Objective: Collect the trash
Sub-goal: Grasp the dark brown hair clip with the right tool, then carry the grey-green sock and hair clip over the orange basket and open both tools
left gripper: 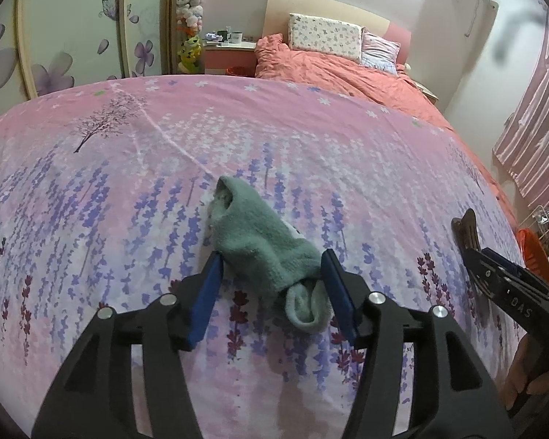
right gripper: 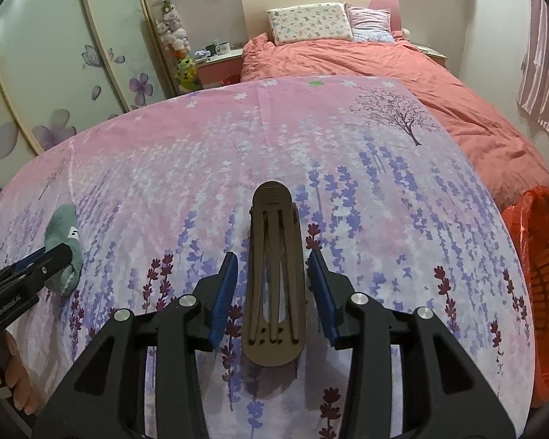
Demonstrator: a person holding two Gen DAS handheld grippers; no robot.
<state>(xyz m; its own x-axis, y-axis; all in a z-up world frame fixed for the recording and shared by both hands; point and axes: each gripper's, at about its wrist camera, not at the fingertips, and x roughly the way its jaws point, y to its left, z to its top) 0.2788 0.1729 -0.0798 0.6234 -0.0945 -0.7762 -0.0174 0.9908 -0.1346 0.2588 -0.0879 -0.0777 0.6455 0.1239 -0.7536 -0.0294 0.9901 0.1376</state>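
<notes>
Green sock (left gripper: 260,241) and brown hair clip (right gripper: 276,274) lie on the bedspread (right gripper: 201,153) between unclenched left gripper (left gripper: 271,285) and right gripper (right gripper: 274,292); the orange basket (right gripper: 545,256) awaits both.

Light: soft, even, fairly dim indoor light, pinkish cast.
Shadows: faint.
Distortion: strong fisheye bending, dark vignetted corners.
Focus: mostly sharp; edges blurred.
</notes>
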